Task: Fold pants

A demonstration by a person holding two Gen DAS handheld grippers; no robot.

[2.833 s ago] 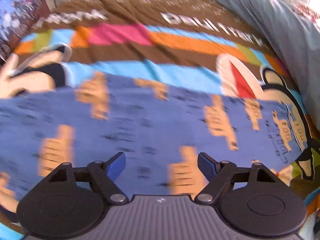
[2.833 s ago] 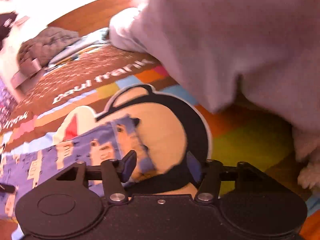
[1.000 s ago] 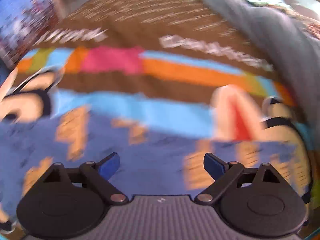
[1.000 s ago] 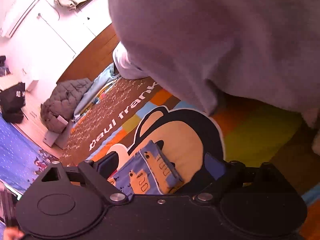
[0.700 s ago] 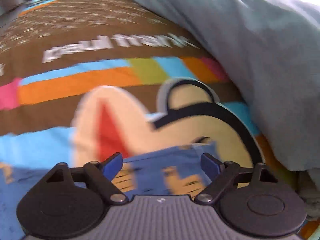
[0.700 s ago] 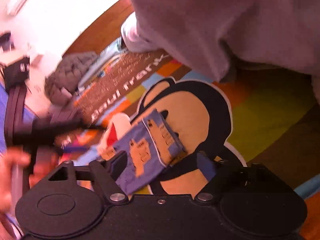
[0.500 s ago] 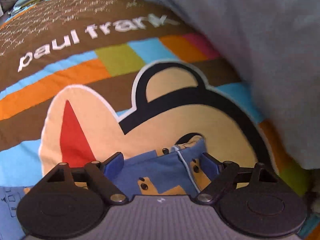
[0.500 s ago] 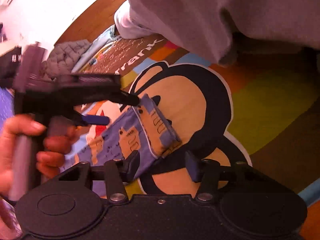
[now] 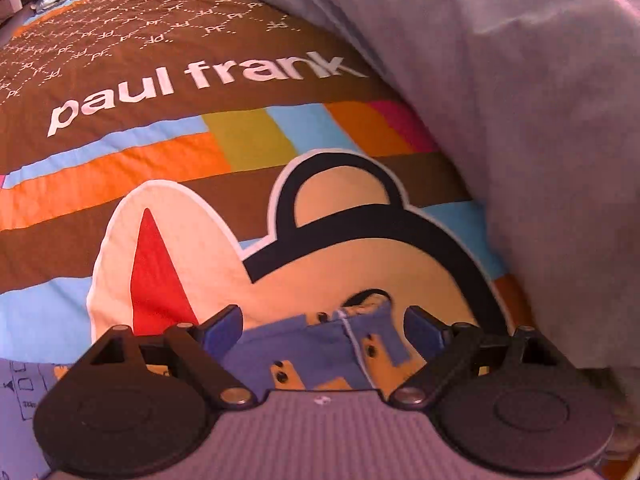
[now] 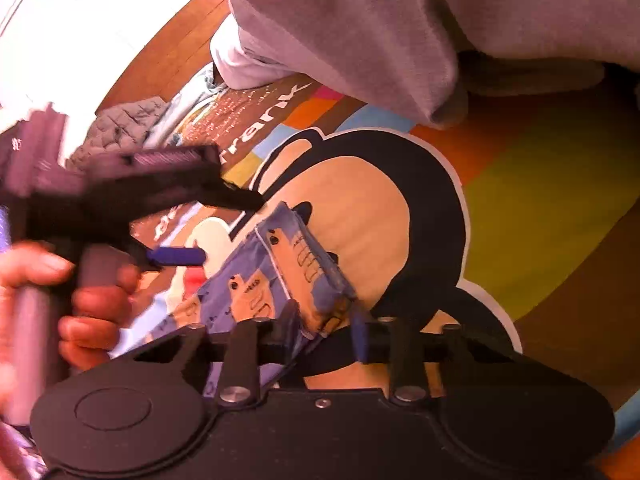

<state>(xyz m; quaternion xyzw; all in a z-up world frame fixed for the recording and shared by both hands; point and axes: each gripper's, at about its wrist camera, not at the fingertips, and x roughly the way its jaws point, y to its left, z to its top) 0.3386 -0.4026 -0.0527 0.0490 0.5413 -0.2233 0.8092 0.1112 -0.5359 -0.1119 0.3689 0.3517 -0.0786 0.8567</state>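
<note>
The blue pants [image 9: 320, 344] with orange thumbs-up prints lie on a Paul Frank monkey-print blanket [image 9: 168, 184], at the bottom centre of the left wrist view, where the left gripper [image 9: 323, 322] hangs just over their waistband end with its jaws spread wide around the cloth, touching nothing that can be seen. In the right wrist view the right gripper [image 10: 326, 328] sits at lower centre, its jaws narrowed onto a bunched corner of the pants [image 10: 296, 264]. The left gripper [image 10: 200, 232] shows blurred at middle left, held by a hand [image 10: 84, 308]. A grey sweatshirt [image 10: 400, 20] fills the top right
</note>
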